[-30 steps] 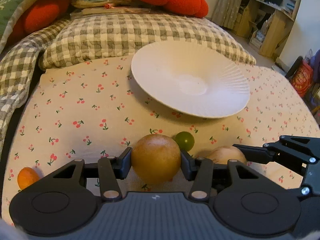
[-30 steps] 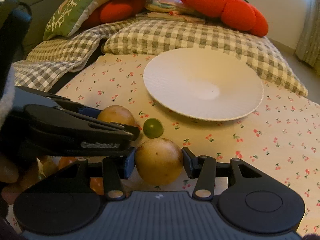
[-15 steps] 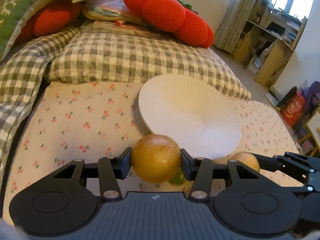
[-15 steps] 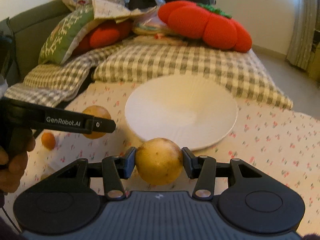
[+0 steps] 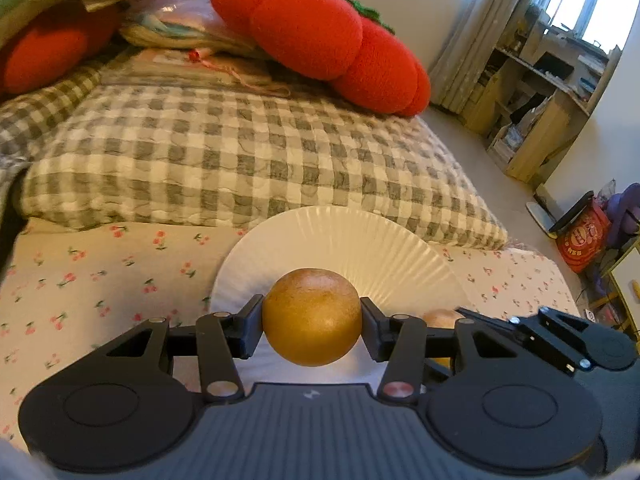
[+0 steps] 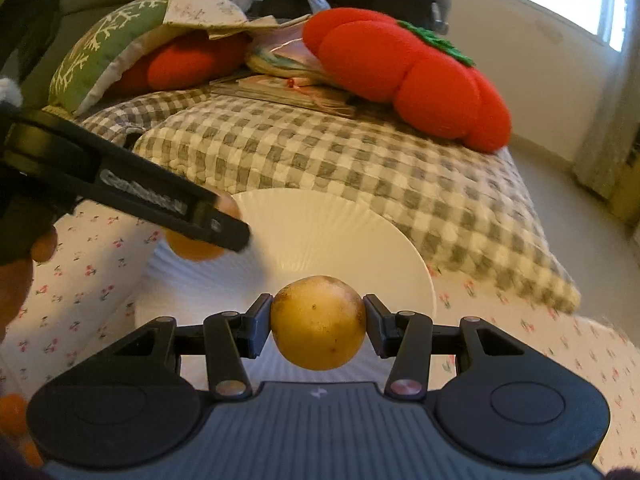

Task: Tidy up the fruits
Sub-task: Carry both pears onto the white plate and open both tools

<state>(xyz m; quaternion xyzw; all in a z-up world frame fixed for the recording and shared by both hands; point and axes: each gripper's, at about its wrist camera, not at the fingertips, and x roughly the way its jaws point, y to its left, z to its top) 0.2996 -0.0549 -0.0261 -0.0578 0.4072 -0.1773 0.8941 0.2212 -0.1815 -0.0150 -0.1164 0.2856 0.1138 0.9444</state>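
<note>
The left tool (image 5: 312, 322) is clamped on a round golden-brown fruit (image 5: 312, 316), one pad pressed to each side, and holds it above the near part of the white ribbed plate (image 5: 360, 248). The right tool (image 6: 319, 324) is clamped in the same way on a paler yellow fruit (image 6: 319, 322) with small dark specks, also above the plate's near rim, just right of the other.

The plate lies on the bed, on the cherry-print sheet (image 5: 100, 280), close to the edge of the folded grey-checked quilt (image 5: 240, 160). A red tomato-shaped cushion (image 5: 320, 36) sits on the quilt's far side.

In the right wrist view the left tool's black finger reaches in from the left, its fruit partly hidden behind it over the plate's left side. A small orange fruit (image 6: 12, 414) lies on the sheet at the lower left edge.
</note>
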